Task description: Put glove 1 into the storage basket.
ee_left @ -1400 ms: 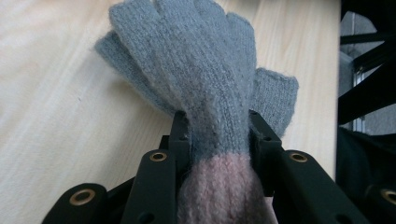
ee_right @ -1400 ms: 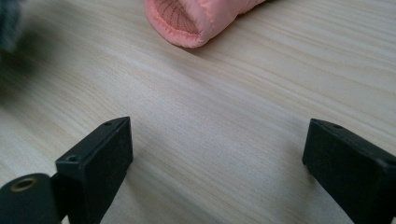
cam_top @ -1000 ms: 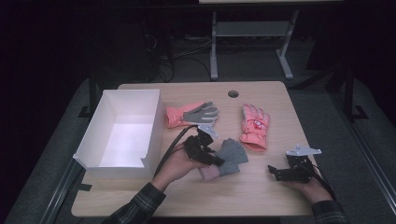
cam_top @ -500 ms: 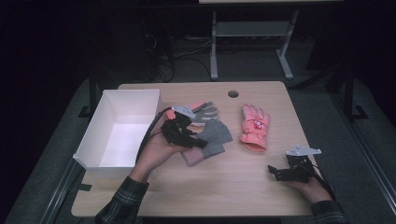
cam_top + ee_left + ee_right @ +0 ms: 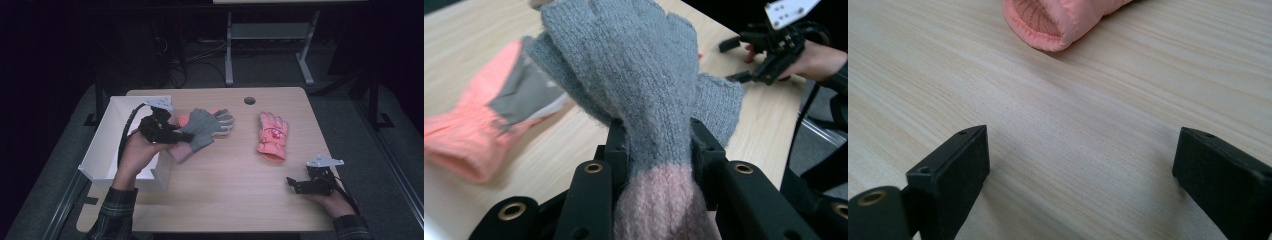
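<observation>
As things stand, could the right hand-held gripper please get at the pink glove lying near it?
Probably yes. The right hand-held gripper is open and empty, and bare table lies between it and the pink glove's cuff, with nothing in the way.

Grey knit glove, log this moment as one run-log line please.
left gripper: shut on grey knit glove, lifted beside white box | right gripper: open, resting on table | pink glove: on table
</observation>
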Demonstrator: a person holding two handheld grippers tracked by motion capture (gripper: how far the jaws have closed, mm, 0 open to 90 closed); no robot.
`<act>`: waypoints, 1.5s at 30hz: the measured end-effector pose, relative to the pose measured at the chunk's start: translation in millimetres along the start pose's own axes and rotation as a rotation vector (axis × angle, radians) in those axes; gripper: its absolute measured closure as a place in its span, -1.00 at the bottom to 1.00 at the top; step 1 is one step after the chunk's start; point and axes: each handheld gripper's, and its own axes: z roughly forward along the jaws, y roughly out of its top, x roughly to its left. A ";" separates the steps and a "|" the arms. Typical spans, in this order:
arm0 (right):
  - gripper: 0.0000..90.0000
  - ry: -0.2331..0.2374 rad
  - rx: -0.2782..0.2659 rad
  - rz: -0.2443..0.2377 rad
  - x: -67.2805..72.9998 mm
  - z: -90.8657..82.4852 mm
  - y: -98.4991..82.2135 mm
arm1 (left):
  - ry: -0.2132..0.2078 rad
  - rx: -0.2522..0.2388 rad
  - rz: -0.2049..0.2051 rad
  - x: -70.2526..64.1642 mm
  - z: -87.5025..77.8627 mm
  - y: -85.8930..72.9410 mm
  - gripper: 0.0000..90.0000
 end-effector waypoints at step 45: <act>-0.83 0.000 0.000 -0.001 -0.1 0.0 0.0 | 0.488 0.091 -0.352 137.5 -22.6 -101.7 0.50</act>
